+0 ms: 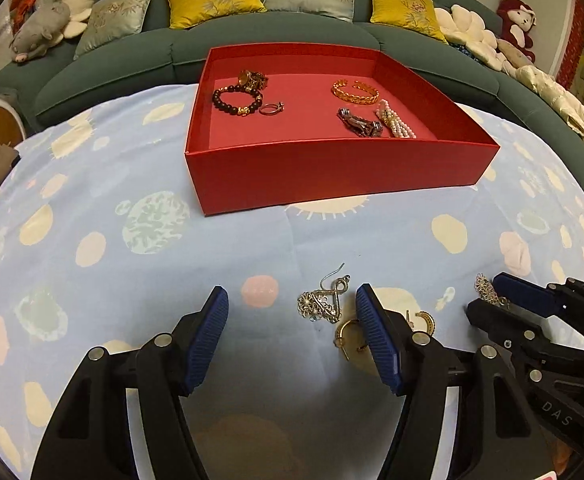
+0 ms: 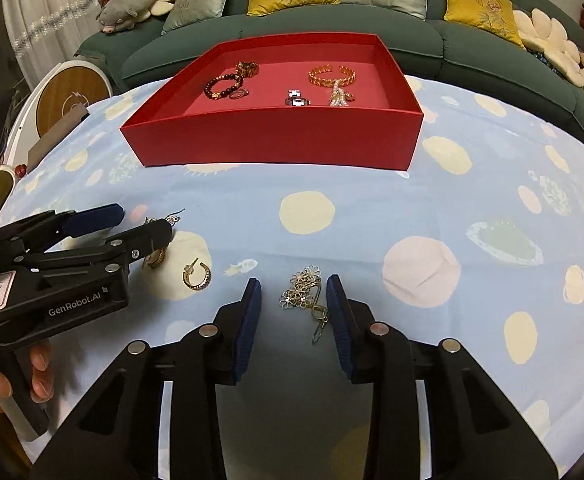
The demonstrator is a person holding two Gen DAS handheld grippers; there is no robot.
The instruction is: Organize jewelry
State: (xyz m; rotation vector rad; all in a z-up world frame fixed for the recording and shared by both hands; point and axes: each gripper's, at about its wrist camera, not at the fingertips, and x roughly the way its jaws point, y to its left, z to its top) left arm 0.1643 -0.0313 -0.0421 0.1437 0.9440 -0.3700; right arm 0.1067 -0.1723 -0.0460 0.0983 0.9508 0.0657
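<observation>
A red box on the blue cloth holds a beaded bracelet, a gold bangle, a ring, a pearl piece and other pieces. My left gripper is open around a filigree drop earring; a gold hoop lies by its right finger. My right gripper is open around a second flower earring. Another gold hoop lies to its left. The left gripper also shows in the right wrist view.
The red box also shows in the right wrist view, far side of the table. A green sofa with cushions stands behind. A round wooden item sits at the left table edge. The right gripper shows at the right of the left wrist view.
</observation>
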